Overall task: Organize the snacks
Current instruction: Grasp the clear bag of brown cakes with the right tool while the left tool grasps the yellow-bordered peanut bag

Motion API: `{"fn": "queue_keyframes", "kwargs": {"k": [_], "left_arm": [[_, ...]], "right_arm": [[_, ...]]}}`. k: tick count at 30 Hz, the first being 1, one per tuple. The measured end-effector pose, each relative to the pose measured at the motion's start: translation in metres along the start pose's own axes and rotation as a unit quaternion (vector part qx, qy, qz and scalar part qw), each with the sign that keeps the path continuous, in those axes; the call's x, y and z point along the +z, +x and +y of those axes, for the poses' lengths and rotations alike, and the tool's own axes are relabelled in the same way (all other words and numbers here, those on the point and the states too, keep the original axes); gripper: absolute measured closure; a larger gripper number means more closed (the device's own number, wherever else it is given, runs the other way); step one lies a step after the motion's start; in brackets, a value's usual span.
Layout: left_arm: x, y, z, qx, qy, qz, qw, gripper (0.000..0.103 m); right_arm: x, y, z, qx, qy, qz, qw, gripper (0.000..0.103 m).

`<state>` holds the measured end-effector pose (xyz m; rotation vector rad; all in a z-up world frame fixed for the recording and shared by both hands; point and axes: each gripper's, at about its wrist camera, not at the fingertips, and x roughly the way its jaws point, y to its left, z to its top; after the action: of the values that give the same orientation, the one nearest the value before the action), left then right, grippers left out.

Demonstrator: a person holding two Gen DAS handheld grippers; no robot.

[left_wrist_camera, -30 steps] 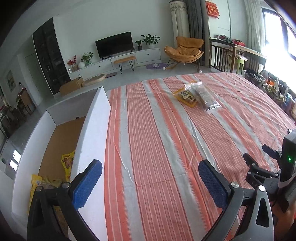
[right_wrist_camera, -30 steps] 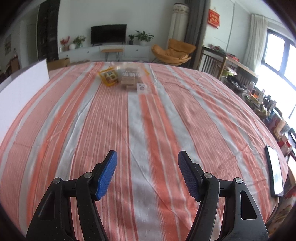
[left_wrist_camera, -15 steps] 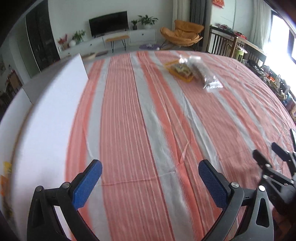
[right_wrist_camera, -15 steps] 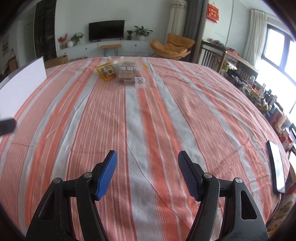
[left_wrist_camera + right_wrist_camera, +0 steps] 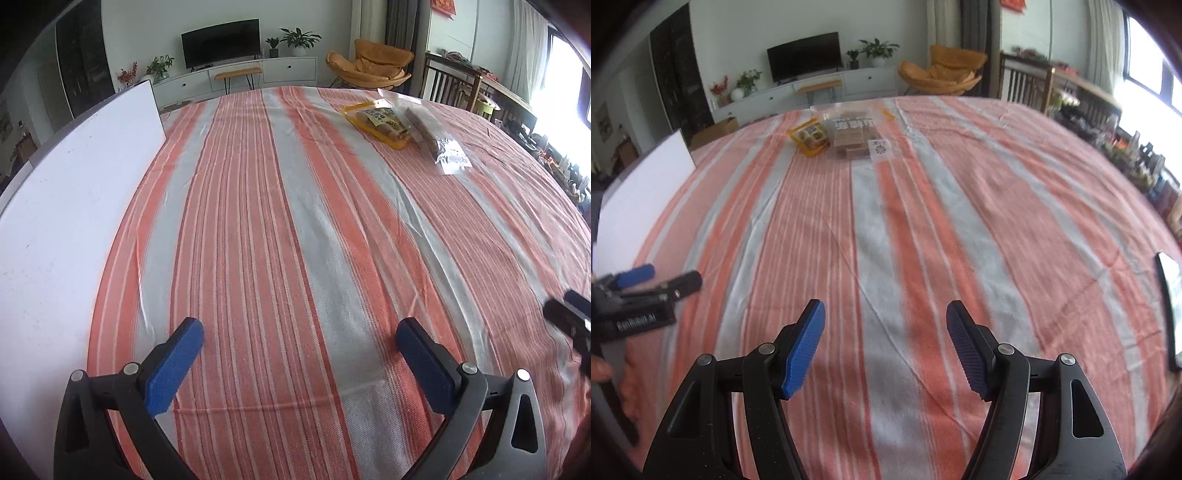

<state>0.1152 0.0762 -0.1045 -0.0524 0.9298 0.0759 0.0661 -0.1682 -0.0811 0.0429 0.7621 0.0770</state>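
Observation:
Two snack packs lie far across the striped tablecloth: a yellow packet (image 5: 380, 120) (image 5: 809, 137) and beside it a clear bag of brown bars (image 5: 430, 131) (image 5: 855, 138). My left gripper (image 5: 299, 347) hovers low over the cloth near the front, open, with nothing between its blue pads. It also shows at the left edge of the right wrist view, the left gripper (image 5: 657, 278). My right gripper (image 5: 884, 341) is open and empty too, well short of the snacks. Its tip, the right gripper (image 5: 569, 314), appears at the right edge of the left wrist view.
A white box wall (image 5: 66, 206) (image 5: 642, 192) stands along the table's left side. A dark phone (image 5: 1171, 302) lies near the right table edge. Behind the table are a TV unit, an orange chair and a wooden railing.
The left gripper has sunk toward the cloth and drifted right; the white box's inside is no longer visible, only its outer wall. The left gripper has come into the right wrist view.

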Motion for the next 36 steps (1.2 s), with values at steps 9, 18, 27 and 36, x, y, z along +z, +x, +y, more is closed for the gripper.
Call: {"fn": "queue_keyframes", "kwargs": {"k": [9, 18, 27, 36], "left_arm": [[0.0, 0.0, 0.0, -0.001, 0.0, 0.0, 1.0, 0.0], [0.0, 0.0, -0.001, -0.002, 0.0, 0.0, 1.0, 0.0], [0.001, 0.0, -0.002, -0.001, 0.001, 0.0, 1.0, 0.0], [0.025, 0.01, -0.014, -0.006, 0.008, 0.054, 0.9985, 0.0]], "right_arm": [[0.132, 0.078, 0.011, 0.049, -0.027, 0.028, 0.998, 0.032], [0.187, 0.158, 0.025, 0.041, -0.061, 0.063, 0.995, 0.037], [0.134, 0.107, -0.018, 0.018, -0.007, 0.063, 0.998, 0.043], [0.047, 0.032, -0.051, -0.042, 0.033, 0.004, 0.999, 0.042]]}}
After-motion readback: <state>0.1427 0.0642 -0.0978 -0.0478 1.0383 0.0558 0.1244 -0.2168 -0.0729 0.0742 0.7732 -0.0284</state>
